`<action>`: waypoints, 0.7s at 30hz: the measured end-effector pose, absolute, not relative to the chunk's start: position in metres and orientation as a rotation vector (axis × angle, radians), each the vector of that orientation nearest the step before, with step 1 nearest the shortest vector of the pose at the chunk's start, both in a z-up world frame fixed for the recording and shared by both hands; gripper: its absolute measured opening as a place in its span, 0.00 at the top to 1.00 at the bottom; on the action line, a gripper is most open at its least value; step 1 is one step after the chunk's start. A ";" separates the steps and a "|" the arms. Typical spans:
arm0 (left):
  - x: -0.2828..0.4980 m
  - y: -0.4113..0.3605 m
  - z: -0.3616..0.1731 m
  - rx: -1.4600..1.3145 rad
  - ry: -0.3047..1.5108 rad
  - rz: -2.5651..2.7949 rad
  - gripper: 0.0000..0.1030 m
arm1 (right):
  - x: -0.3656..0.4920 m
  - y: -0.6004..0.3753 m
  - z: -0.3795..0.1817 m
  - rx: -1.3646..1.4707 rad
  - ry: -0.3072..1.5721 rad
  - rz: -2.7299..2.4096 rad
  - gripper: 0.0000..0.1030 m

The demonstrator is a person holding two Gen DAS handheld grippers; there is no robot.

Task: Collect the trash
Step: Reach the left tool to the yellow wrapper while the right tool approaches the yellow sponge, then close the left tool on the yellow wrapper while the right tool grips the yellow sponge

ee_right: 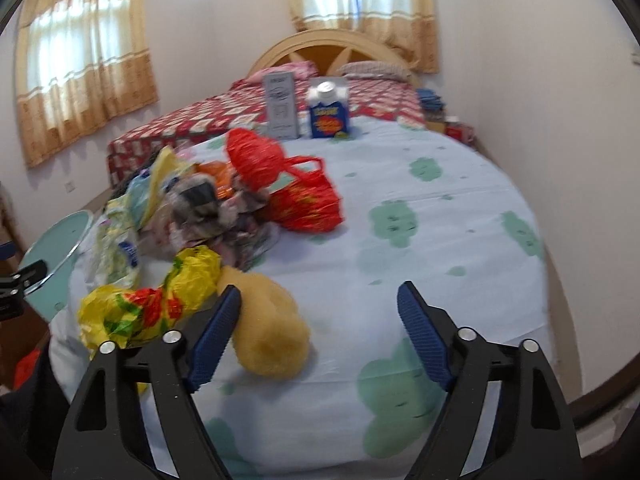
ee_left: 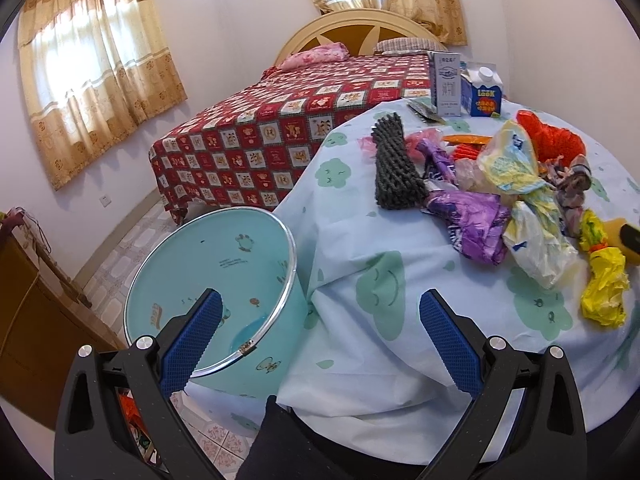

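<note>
A pile of trash lies on a round table with a light blue cloth [ee_left: 360,240]: a grey foam mesh [ee_left: 394,164], a purple wrapper [ee_left: 468,212], a pale plastic bag [ee_left: 532,240], a yellow bag [ee_left: 604,280] and a red net bag [ee_right: 296,188]. A yellow sponge [ee_right: 268,332] lies by the right gripper's left finger. A light blue bin [ee_left: 212,280] stands beside the table. My left gripper [ee_left: 320,320] is open and empty over the table edge and bin. My right gripper [ee_right: 320,320] is open and empty above the cloth.
Two cartons [ee_left: 464,84] stand at the table's far edge. A bed with a red patterned cover [ee_left: 280,132] is behind. A wooden cabinet [ee_left: 24,312] is at the left. Curtained windows line the walls.
</note>
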State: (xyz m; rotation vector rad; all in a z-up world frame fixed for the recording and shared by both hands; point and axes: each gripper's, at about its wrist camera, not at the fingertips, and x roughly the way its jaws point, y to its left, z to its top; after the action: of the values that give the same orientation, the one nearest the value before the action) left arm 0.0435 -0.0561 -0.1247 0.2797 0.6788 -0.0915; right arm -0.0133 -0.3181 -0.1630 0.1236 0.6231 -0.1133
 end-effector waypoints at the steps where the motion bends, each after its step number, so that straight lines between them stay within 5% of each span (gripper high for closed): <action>1: 0.042 -0.056 -0.123 0.282 0.675 -0.096 0.06 | -0.013 -0.318 -0.164 0.128 0.623 -0.107 0.28; 7: 0.035 -0.066 -0.117 0.293 0.656 -0.124 0.06 | -0.014 -0.311 -0.158 0.154 0.618 -0.017 0.77; 21: 0.015 -0.089 -0.091 0.279 0.605 -0.210 0.06 | -0.041 -0.318 -0.128 0.104 0.511 -0.085 0.81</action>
State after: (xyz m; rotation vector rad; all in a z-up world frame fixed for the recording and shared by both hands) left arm 0.0153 -0.0894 -0.0911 0.2793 0.6048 -0.2098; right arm -0.0415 -0.3176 -0.1283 0.1036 0.5109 -0.0847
